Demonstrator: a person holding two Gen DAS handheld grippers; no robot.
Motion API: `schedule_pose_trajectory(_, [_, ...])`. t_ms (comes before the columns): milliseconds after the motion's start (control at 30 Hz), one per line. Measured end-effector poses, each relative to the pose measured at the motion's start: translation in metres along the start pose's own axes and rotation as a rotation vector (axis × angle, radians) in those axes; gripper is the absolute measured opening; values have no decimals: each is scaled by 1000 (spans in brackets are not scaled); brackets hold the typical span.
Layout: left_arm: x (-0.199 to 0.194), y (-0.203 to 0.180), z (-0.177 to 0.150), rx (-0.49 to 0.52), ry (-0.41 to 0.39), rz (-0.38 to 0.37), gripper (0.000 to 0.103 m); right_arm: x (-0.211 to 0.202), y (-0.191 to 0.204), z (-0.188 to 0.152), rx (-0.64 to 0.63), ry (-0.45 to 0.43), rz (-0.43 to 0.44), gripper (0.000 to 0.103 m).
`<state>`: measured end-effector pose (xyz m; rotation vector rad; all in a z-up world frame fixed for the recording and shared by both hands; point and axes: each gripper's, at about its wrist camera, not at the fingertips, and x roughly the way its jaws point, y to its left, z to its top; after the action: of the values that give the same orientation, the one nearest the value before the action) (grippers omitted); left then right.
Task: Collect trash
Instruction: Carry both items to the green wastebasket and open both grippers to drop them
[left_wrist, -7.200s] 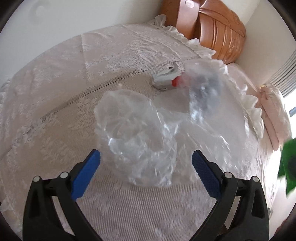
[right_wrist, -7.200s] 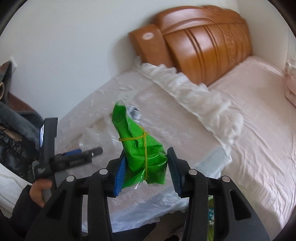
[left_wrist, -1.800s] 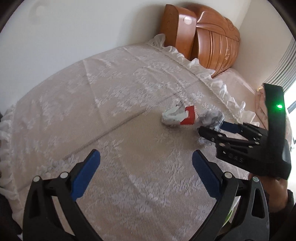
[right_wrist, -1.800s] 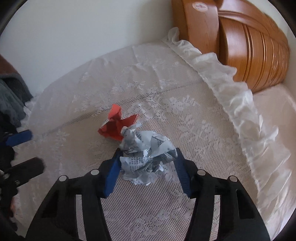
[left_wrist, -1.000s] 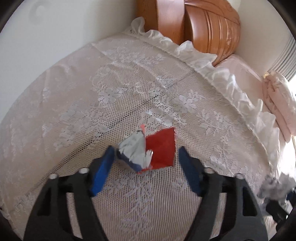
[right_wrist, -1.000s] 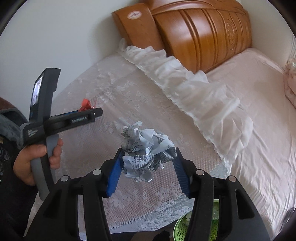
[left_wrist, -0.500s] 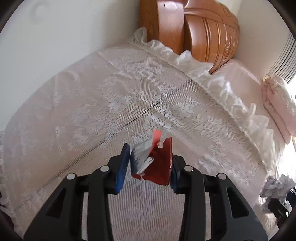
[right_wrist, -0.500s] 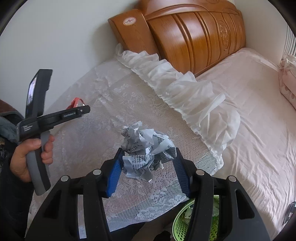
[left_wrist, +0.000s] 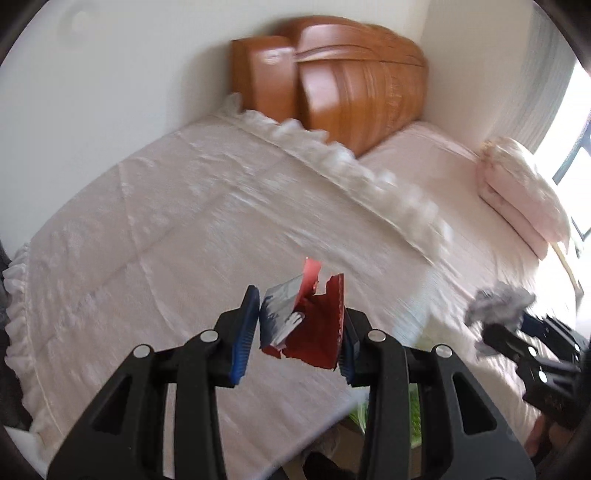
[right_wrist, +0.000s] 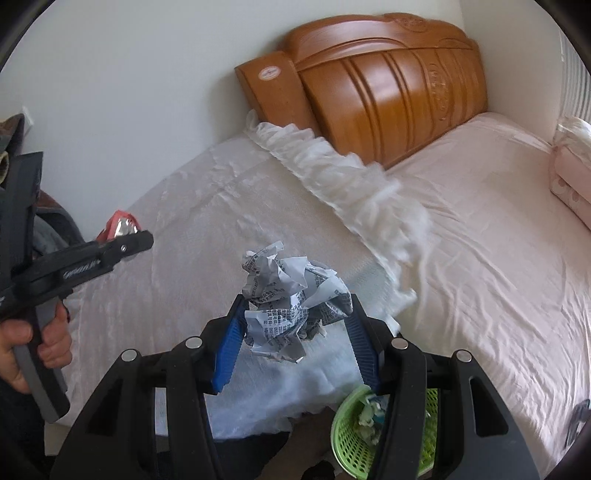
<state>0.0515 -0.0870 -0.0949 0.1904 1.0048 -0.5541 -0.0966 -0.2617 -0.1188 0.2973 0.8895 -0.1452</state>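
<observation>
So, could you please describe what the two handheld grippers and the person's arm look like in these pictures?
Both the left gripper and the right gripper are matte black plastic frames with triangular cut-outs and round silver pivot pins, and their fingers carry ribbed blue pads. Seen side-on, the left gripper has white lettering, a grey pistol handle and an upright black block. A dark sleeve covers the arm.

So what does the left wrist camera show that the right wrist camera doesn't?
Left wrist only: the red wrapper seen close up, clamped in the left gripper, with a pink pillow fully in view. Right wrist only: the green basket with trash inside, and the printing on the crumpled paper held by the right gripper. Both: lace bedspread, wooden headboard.
</observation>
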Motion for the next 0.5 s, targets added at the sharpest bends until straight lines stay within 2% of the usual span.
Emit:
schedule_pose_trajectory(133, [-7, -43, -29, 69, 35, -83, 37, -30, -32, -32, 45, -3, -43, 55])
schedule_pose_trajectory(300, [-2, -110, -62, 201, 95, -178, 37, -59, -79, -72, 133, 2, -111, 55])
schedule_pose_trajectory(500, [34, -185, -101, 366, 197, -285, 37, -84, -125, -110, 221, 4, -185, 55])
